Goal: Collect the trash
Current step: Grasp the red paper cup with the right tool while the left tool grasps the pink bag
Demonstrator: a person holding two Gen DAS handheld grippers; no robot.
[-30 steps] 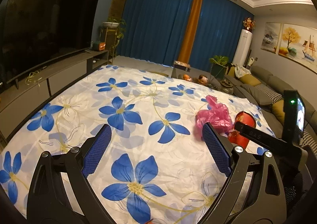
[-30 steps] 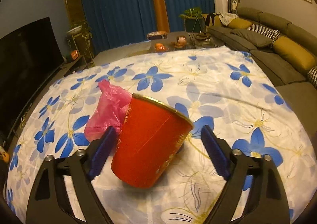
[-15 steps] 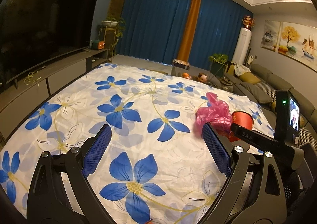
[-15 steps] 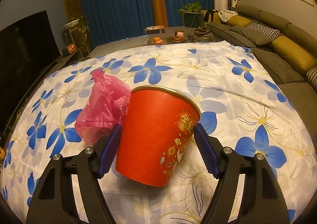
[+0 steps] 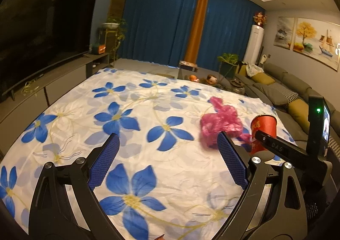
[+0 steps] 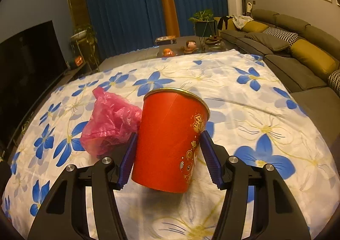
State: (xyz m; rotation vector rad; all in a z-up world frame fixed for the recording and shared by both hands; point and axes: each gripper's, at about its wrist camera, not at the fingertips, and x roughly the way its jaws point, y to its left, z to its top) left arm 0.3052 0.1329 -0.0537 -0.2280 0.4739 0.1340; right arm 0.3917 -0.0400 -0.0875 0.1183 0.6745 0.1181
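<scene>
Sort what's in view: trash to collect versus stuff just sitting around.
For the job:
- red paper cup, held in the right gripper
- pink plastic bag, beside the cup on the flowered cloth

Just sitting around:
- sofa
- TV
- potted plant

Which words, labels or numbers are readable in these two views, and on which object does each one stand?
"DAS": white letters on the black finger of the right gripper, seen in the left wrist view.
Gold characters and ornaments on the red paper cup: only partly visible, not readable.
Small screen on the right gripper's body: picture only, too small for any text.
</scene>
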